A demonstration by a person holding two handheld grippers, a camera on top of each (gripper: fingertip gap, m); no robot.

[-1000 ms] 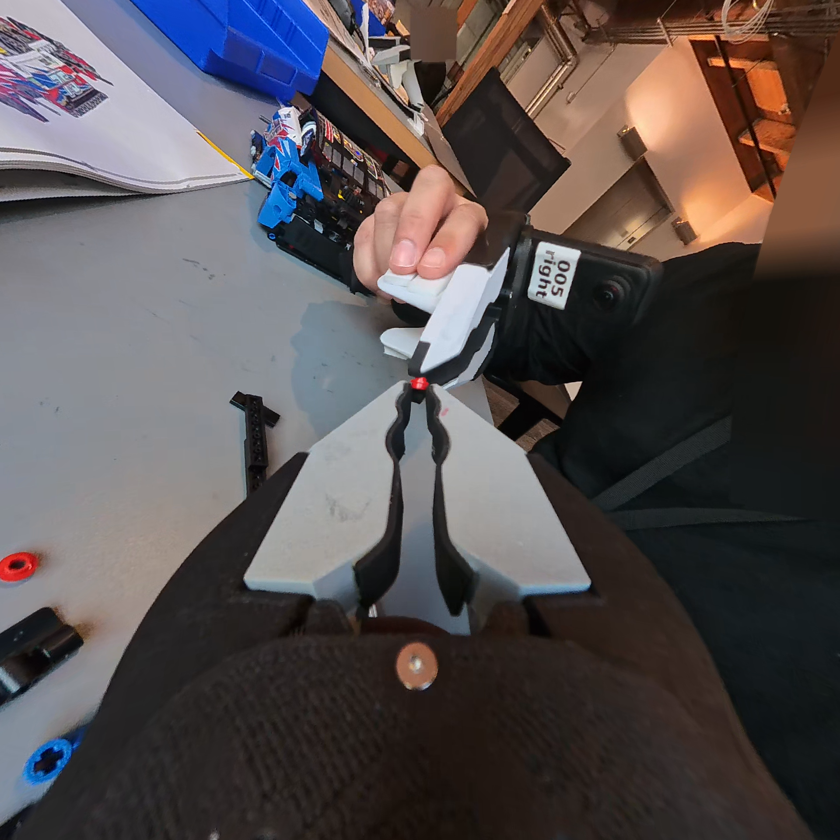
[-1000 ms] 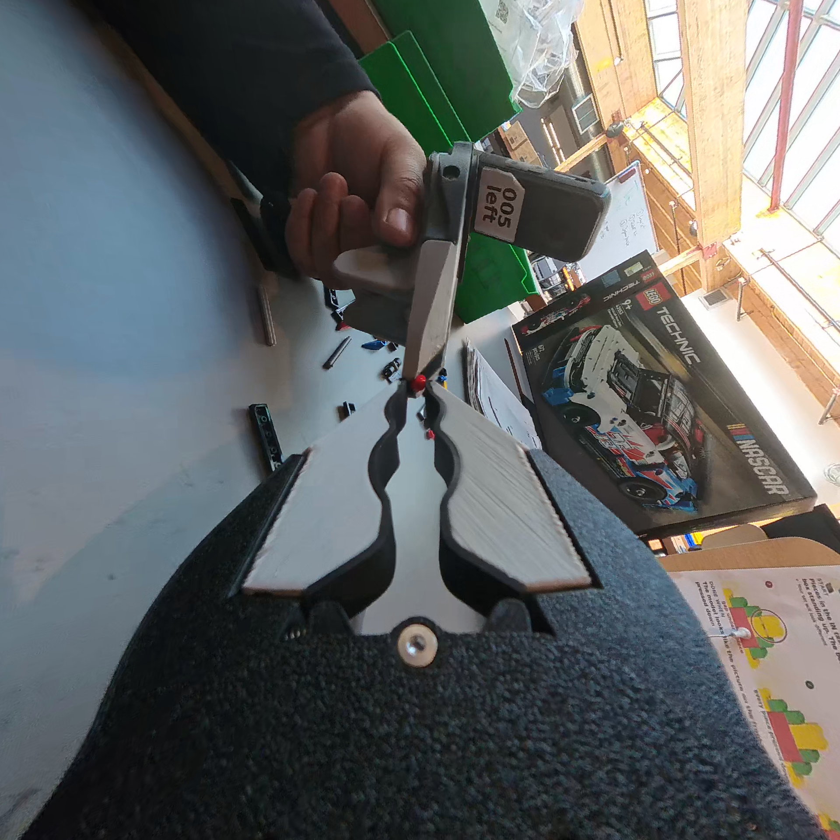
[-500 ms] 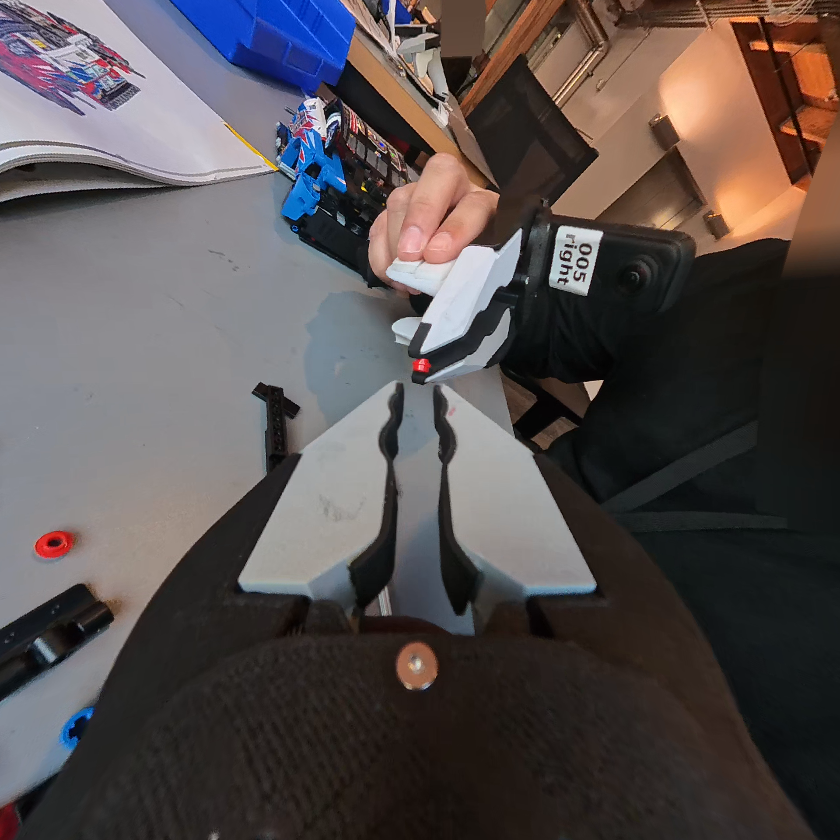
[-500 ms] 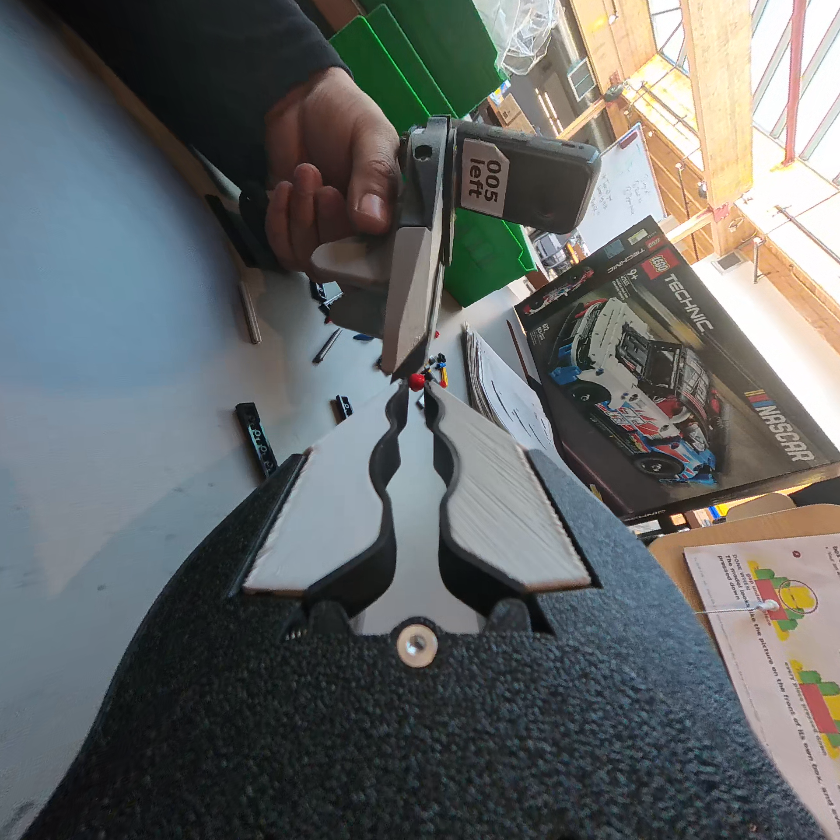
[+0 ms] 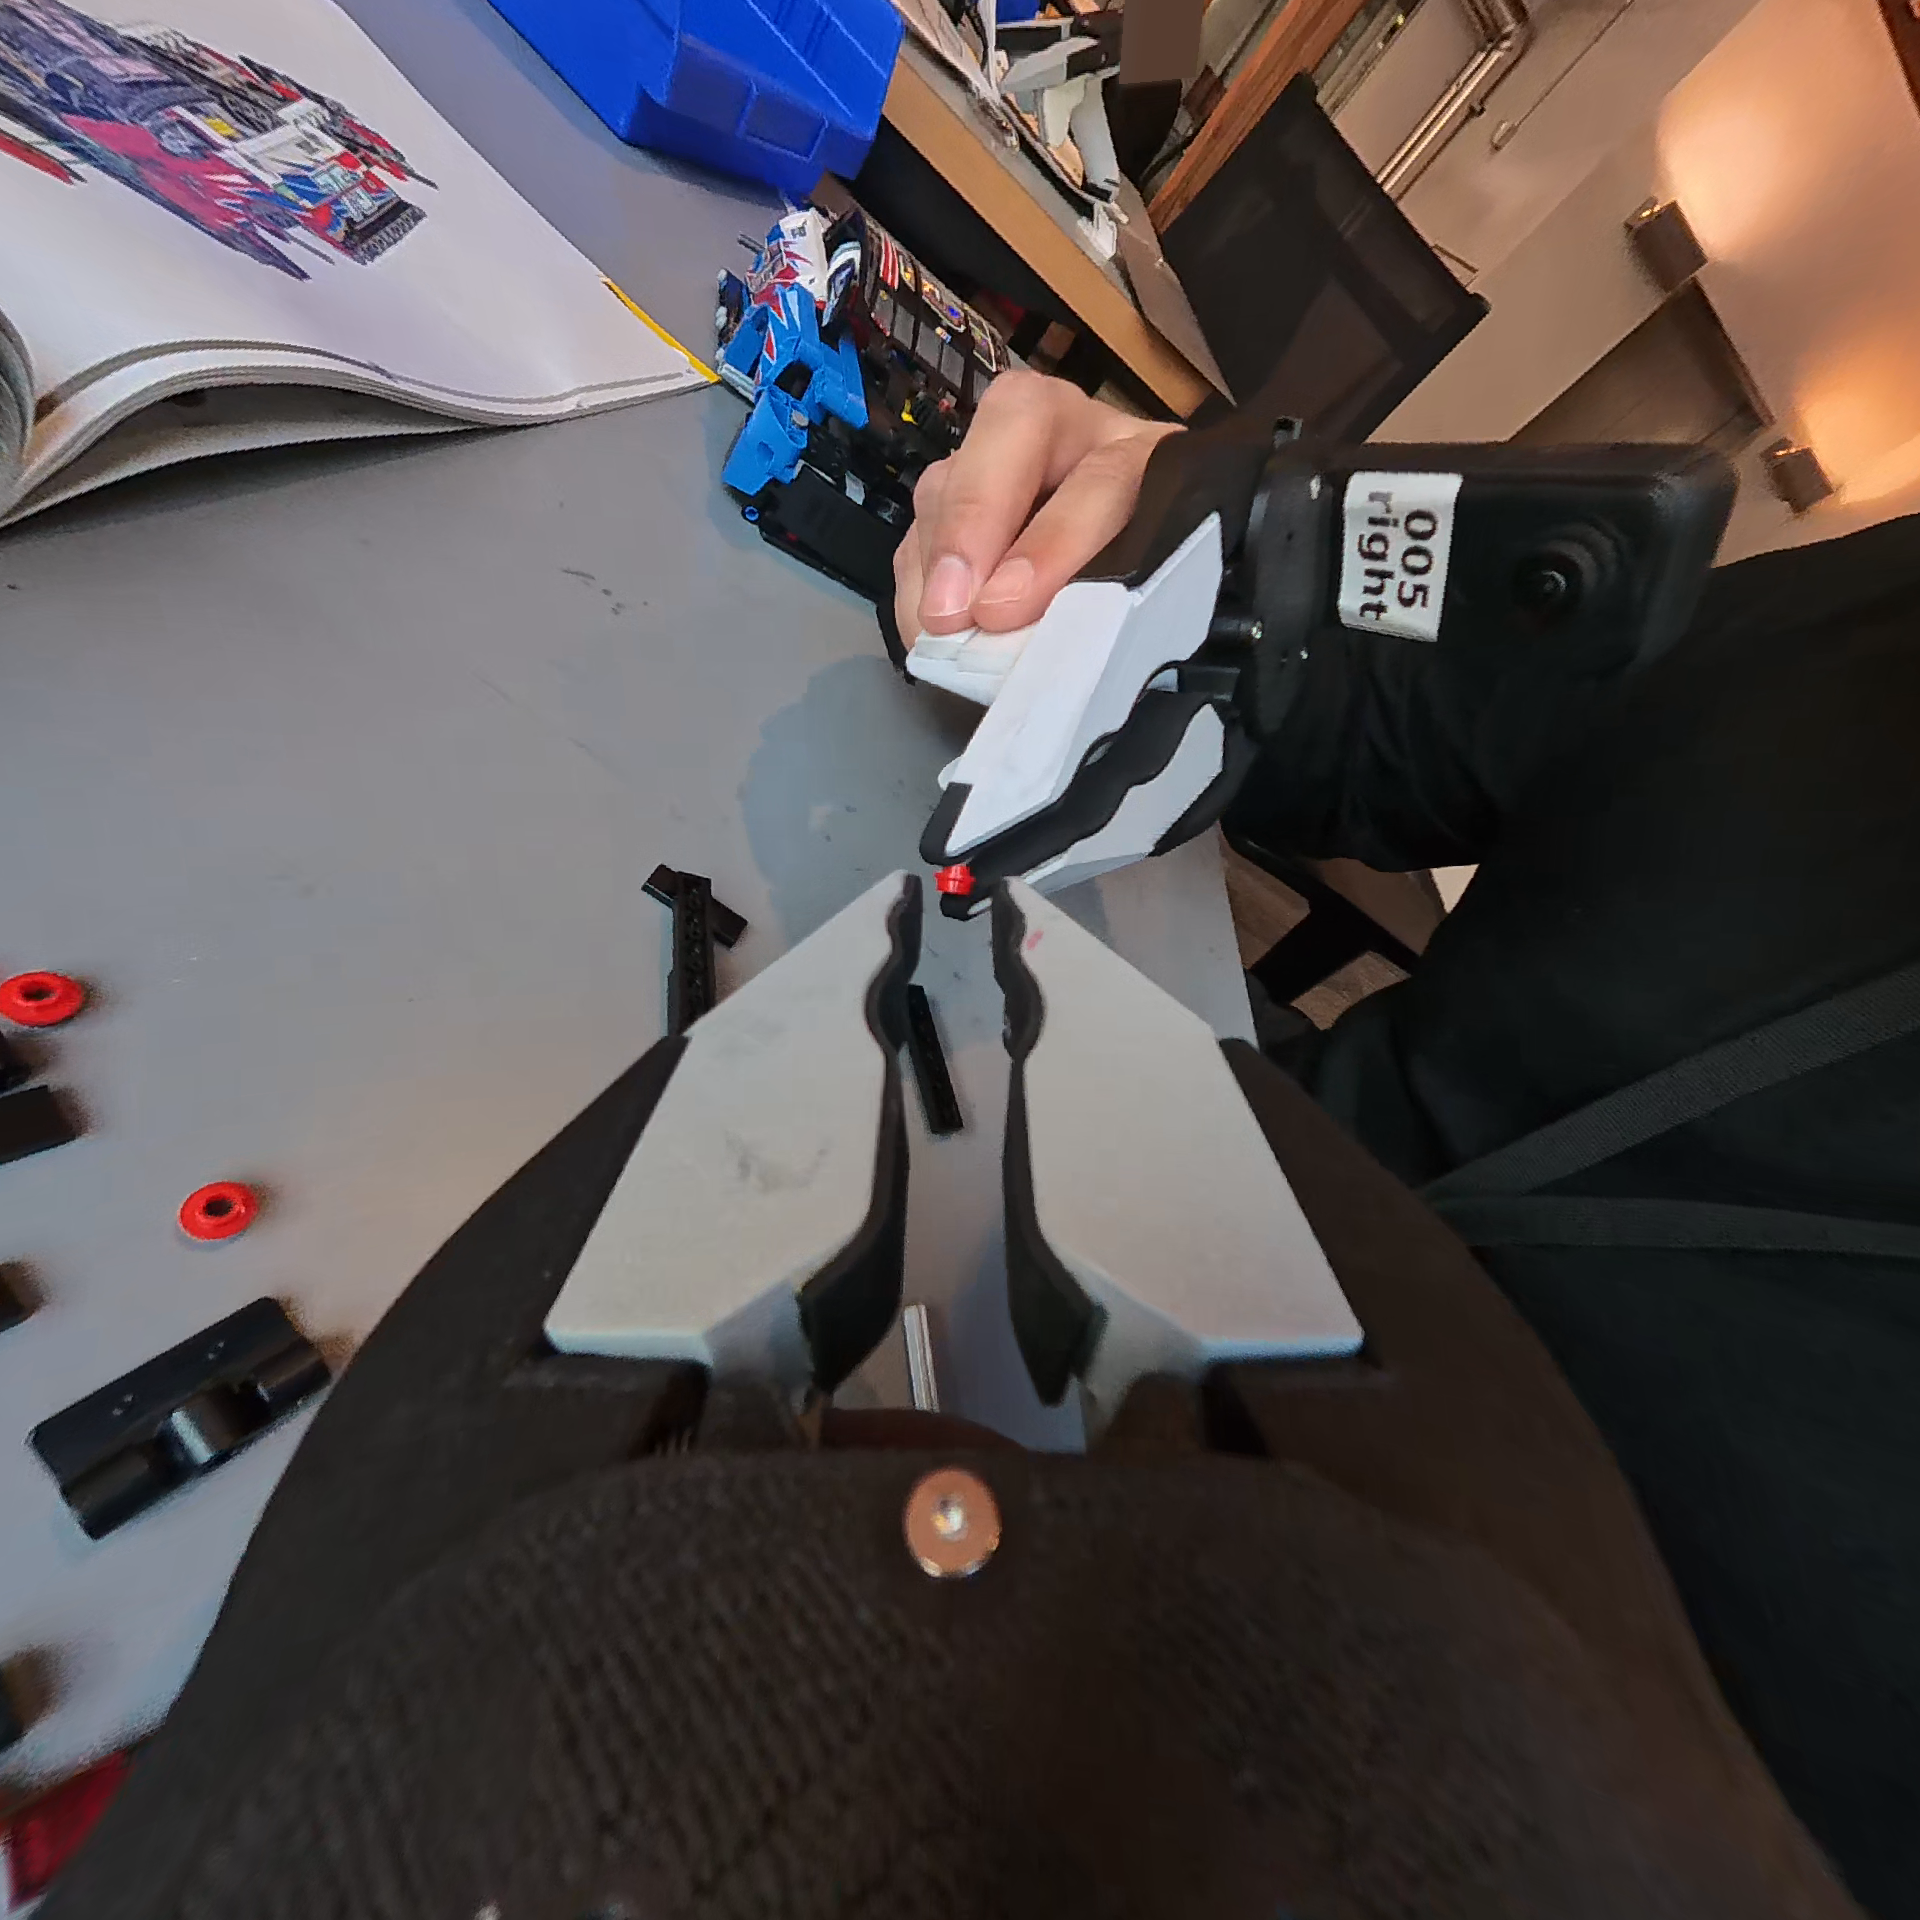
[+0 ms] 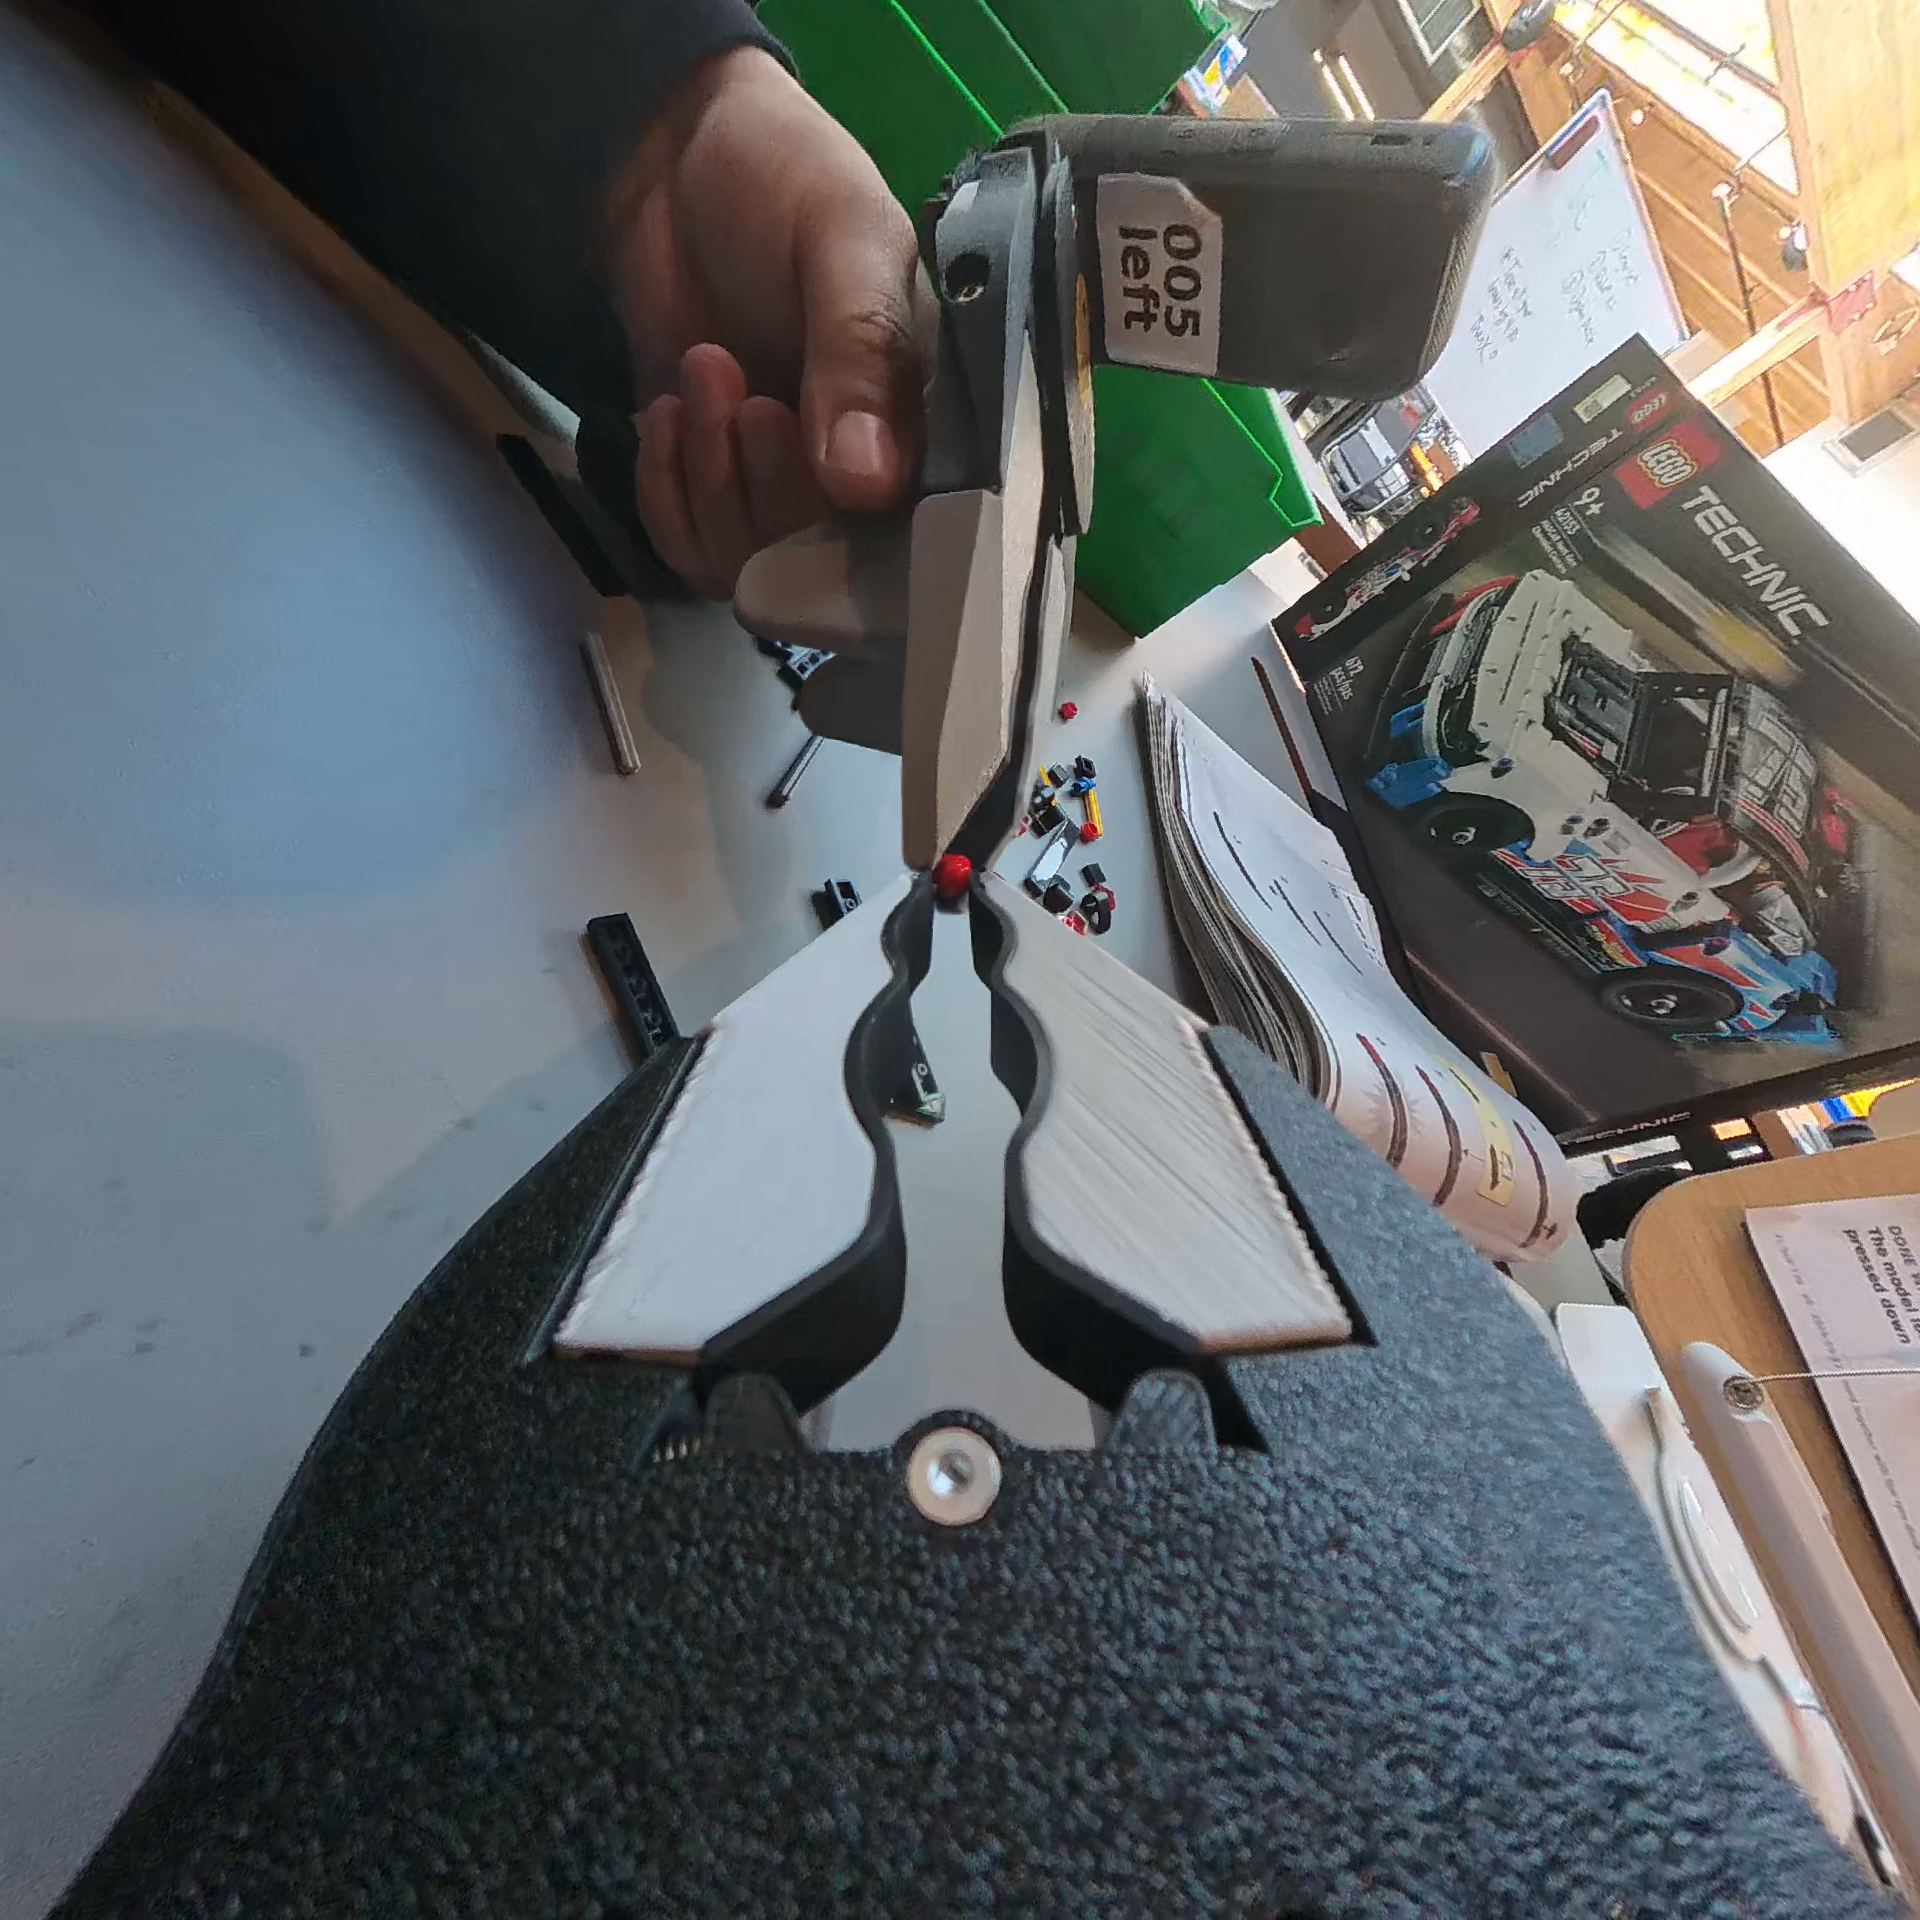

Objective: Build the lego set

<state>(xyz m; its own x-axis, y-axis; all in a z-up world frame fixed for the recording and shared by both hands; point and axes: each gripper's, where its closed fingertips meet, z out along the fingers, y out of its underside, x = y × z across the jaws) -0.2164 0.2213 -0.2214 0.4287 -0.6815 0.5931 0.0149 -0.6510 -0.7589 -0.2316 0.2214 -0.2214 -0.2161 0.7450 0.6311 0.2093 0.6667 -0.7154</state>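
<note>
A small red Lego pin point(image 5: 953, 881) is pinched between the fingertips of my right gripper point(image 5: 958, 885), which comes in from the upper right above the grey table point(image 5: 416, 675). My left gripper point(image 5: 956, 896) is open, and its two tips stand on either side of the pin without pressing on it. In the right wrist view my right gripper point(image 6: 948, 891) is shut on the red pin point(image 6: 951, 873). The left gripper point(image 6: 943, 850) points down at the pin from above.
A partly built blue and black model point(image 5: 831, 384), an open instruction booklet point(image 5: 312, 260) and a blue bin point(image 5: 727, 73) lie beyond. Black beams point(image 5: 691, 945), red rings point(image 5: 216, 1210) and loose small parts point(image 6: 1070, 831) are scattered. A Lego box point(image 6: 1621, 727) and green bins point(image 6: 1174, 488) stand at the back. The tips of both grippers are at nearly the same place.
A second ago both grippers pinched the red pin. My left gripper opened and let it go, and the pin stayed in the right gripper. The tips have since come close together again.
</note>
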